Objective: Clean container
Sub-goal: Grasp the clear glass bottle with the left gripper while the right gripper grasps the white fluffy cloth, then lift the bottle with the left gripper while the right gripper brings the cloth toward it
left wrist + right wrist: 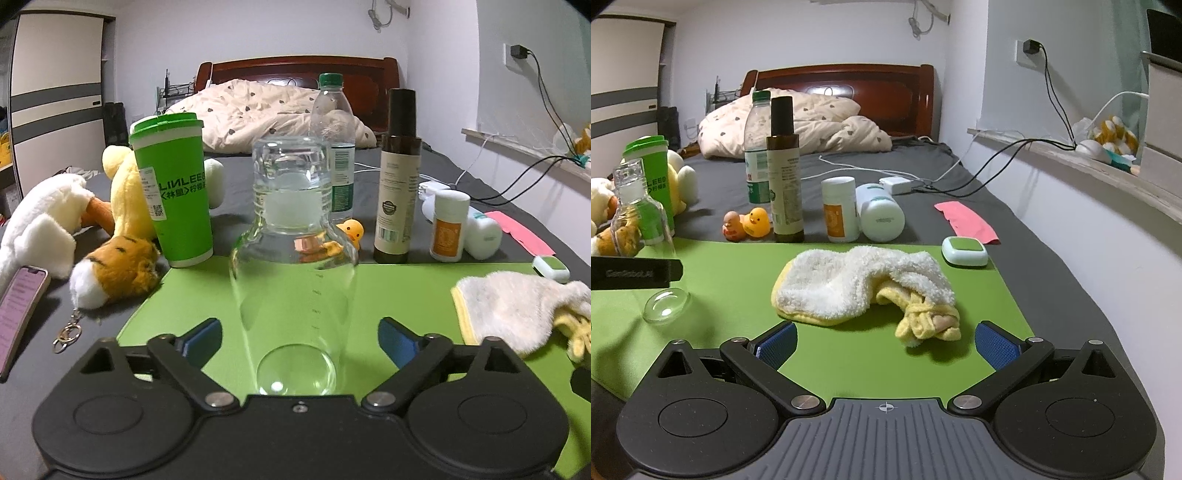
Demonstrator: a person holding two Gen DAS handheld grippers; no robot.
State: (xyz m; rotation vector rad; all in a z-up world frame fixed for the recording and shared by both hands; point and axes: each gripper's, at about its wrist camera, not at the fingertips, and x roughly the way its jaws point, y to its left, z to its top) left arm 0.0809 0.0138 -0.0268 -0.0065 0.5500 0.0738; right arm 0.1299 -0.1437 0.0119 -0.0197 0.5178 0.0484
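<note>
Glass bottle (293, 266): clear, lying on the green mat (399, 295) on the bed, base toward the left gripper (300, 341), neck pointing far. Left gripper: fingers (205, 338) standing wide, flanking the bottle's base without touching. Cloth (864, 286): white and yellow, lying crumpled on the mat to the bottle's right, just ahead of the right gripper (886, 345). Right gripper: fingers (995, 347) spreading wide, holding nothing. Far edge of mat: green cup (173, 188), water bottle (334, 147), brown bottle (397, 177), rubber ducks (746, 223) standing in a row.
</note>
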